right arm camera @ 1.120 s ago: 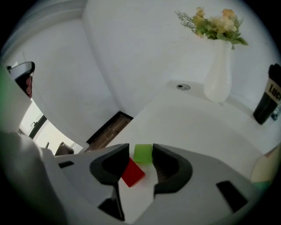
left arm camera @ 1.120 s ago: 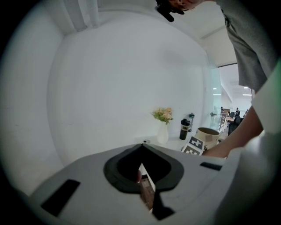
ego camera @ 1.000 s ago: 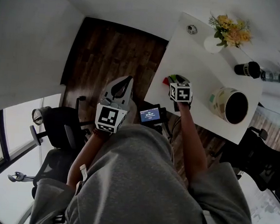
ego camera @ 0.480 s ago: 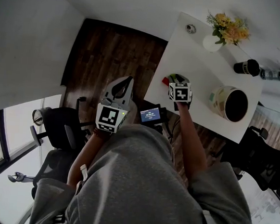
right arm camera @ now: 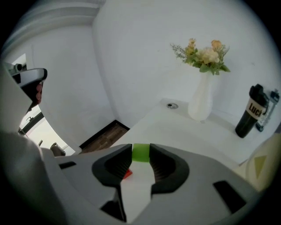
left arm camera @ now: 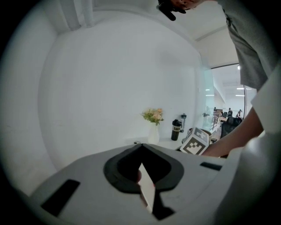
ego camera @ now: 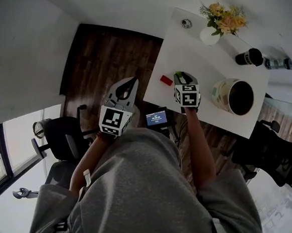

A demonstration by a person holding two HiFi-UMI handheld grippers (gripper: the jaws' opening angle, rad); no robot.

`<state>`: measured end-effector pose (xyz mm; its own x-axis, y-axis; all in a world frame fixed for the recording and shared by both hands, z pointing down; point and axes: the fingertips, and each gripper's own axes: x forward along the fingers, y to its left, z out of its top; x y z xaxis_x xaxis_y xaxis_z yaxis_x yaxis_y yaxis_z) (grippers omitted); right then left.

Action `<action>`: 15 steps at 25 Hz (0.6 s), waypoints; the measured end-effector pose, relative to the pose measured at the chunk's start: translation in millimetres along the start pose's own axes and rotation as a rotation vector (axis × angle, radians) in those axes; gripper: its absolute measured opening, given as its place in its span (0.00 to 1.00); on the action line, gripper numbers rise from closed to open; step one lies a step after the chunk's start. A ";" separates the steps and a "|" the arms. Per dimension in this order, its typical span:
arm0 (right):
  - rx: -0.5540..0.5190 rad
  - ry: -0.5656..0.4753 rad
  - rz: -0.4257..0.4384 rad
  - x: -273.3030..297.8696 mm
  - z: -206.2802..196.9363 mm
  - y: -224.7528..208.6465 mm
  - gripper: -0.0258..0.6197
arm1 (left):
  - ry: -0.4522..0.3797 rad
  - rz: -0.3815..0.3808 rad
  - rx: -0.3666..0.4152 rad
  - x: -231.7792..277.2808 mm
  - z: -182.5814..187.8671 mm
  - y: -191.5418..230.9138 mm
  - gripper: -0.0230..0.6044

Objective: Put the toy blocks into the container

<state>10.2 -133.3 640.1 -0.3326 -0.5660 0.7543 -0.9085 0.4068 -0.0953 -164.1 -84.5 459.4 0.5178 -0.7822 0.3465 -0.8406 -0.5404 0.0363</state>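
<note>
A: What has the right gripper (right arm camera: 140, 154) got hold of?

B: A green block (right arm camera: 140, 152). The jaws have just been closing. Now they stand partway in, with a pad pressed on each side of the block, which sits right at the tips.

A: Is it over the table (ego camera: 210, 63)?

B: Yes, over the near left part of the white top, close to the edge. A red block (ego camera: 166, 80) lies on the table just to the left of it, apart from the gripper.

A: And the container?

B: The container (ego camera: 219, 95) is that round cream pot with the dark inside. It stands upright towards the right side of the table. The green block is off to its left, with bare tabletop between them. I can't see into the pot well enough to tell what's in it.

A: What about the left gripper (ego camera: 132, 82)?

B: That one is off the table altogether, out over the dark wooden floor (ego camera: 105, 55) to the left. Its jaws meet at the tips with nothing between them.

A: Anything else up there?

B: A white vase (ego camera: 208, 37) of yellow flowers stands at the far end of the table. A black bottle (ego camera: 249, 57) stands to the right of it. An office chair (ego camera: 64, 134) sits on the floor at the person's left.
</note>
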 end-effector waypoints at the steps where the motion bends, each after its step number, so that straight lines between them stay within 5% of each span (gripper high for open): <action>1: -0.003 -0.016 -0.006 -7.8 3.8 -2.2 0.23 | -0.001 -0.010 0.002 2.8 -0.8 -4.7 0.05; 15: 0.039 -0.192 -0.138 -132.2 12.7 -59.2 0.23 | -0.053 -0.214 0.034 57.6 23.3 -111.3 0.05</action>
<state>104.7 -91.7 537.7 -0.2436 -0.7415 0.6252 -0.9564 0.2907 -0.0279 -37.0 -76.5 453.5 0.6920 -0.6634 0.2848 -0.7054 -0.7051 0.0716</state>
